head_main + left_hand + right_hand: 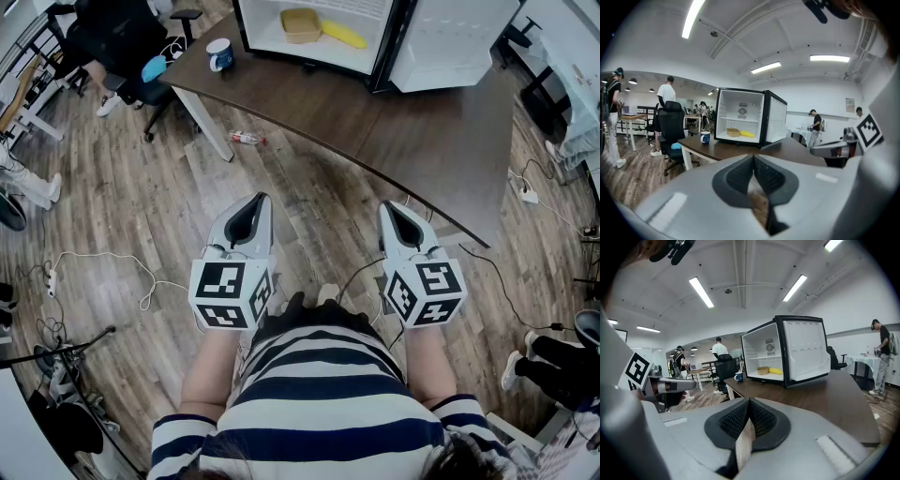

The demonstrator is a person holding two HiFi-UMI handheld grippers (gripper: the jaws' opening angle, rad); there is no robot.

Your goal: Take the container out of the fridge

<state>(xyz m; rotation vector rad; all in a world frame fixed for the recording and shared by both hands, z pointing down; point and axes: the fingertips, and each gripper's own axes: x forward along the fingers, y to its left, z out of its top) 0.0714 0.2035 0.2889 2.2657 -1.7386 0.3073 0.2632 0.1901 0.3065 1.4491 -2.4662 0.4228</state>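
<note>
The small white fridge with a black frame (281, 47) stood at the far edge of the dark brown wooden bench (422, 141), its white-lined door (450, 37) swung fully open to the right. Inside the fridge, on the bottom floor of the compartment, sat the tan shallow rectangular container (300, 25). It rested towards the left side, and a yellow oblong object (344, 36) lay just beside it on the right. Whether the two touched could not be told. Outside the fridge, to its left on the bench, stood a blue and white mug (220, 54). A black office chair (141, 47) was drawn up further left of the fridge, off the bench corner.

Both claws were held well short of the fridge, on the near side of the bench and over the wood-plank floor (141, 206), close in front of the person's striped shirt (319, 394). The left claw (255, 208) pointed towards the fridge with its dark ribbed pads pressed together at the tips and nothing caught between them. The right claw (394, 214), beside it and likewise aimed at the fridge, was also drawn fully closed and empty. A small clear bottle (246, 139) lay on the floor between the left claw and the fridge, beside a white bench leg.
</note>
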